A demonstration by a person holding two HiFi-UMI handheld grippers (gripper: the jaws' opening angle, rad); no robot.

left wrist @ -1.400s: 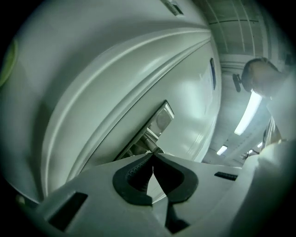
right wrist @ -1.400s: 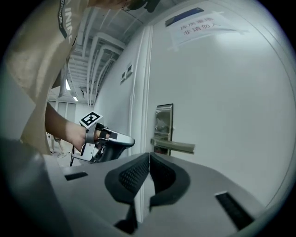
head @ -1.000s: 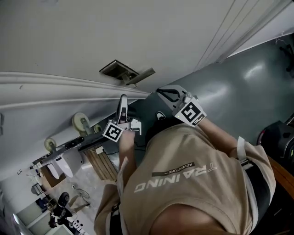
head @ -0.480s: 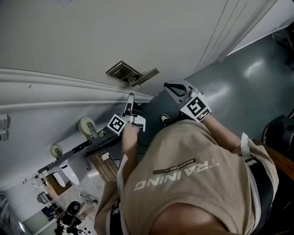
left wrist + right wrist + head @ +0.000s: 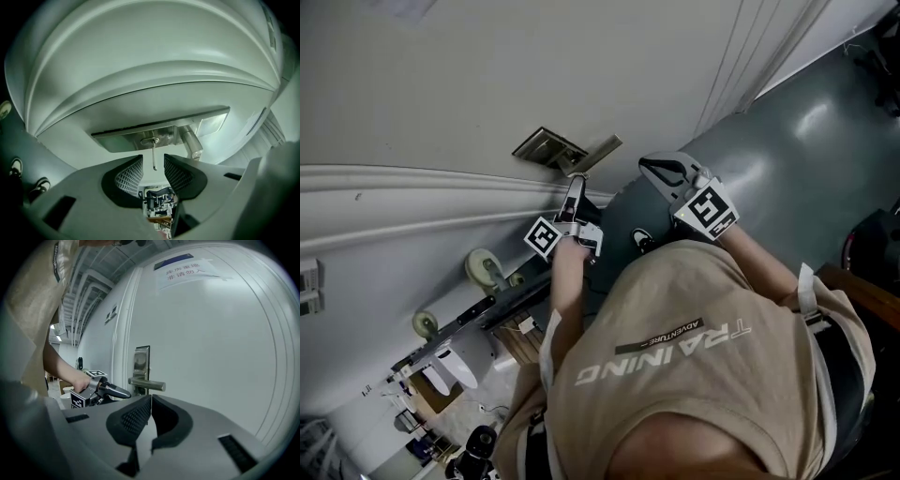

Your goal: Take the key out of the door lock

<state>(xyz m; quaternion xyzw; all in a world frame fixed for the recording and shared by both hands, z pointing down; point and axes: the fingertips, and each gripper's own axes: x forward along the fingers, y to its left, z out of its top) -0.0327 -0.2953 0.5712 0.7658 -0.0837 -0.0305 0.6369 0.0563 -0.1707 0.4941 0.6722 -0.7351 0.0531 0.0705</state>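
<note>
1. The key [image 5: 153,155] is seated in the cylinder at the middle of the lock plate [image 5: 117,140]. Its outer part projects straight out from the plate and shows edge-on as a thin strip. It has not been withdrawn.
2. The left gripper [image 5: 153,160] is lined up squarely on the plate's keyhole. Its jaws are parted, one on each side of the key's outer end, with a gap showing on both sides, so nothing is gripped yet. In my judgement this alignment is deliberate: closing from here would pinch the key's flat faces.
3. The door handle [image 5: 192,143] stands out from the same plate, just beside the keyhole. The left gripper approaches clear of it.
4. The right gripper [image 5: 151,399] is held well back from the plate, its pads pressed together on nothing. It appears idle and kept out of the working line.
5. Whether the key is turned to its release position cannot be told. Once clamped, a straight pull away from the plate is indicated, since a skewed pull could bind the key.
</note>
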